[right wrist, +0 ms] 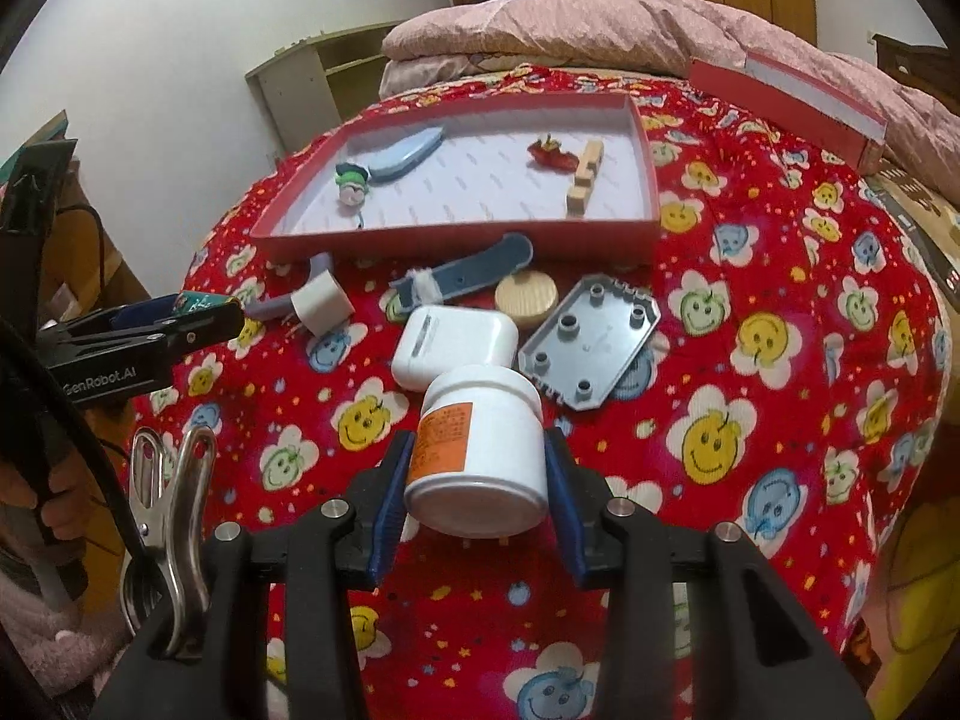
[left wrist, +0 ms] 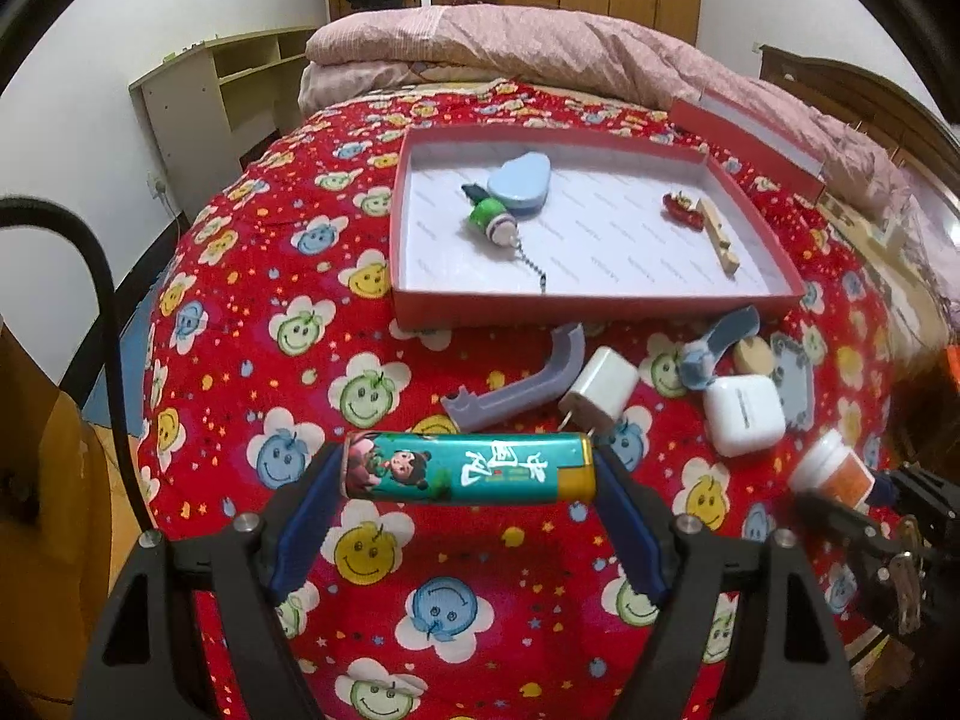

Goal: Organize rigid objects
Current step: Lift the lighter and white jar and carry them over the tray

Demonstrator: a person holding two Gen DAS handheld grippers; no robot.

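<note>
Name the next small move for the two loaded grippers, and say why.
Probably carry the lighter, clamped end to end in the left gripper, forward over the red tray and release it. The tray already holds sorted items and has bare floor; the right gripper holds the white bottle, which could follow.

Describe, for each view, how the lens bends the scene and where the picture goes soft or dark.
Left wrist view: fisheye bulges the red bedspread into a dome; corners are black; the lighter is sharp, the right edge smeared. Right wrist view: same bulge and dark corners; the white bottle between the fingers is slightly soft, the red tray clearer; even indoor light, weak shadows.
</note>
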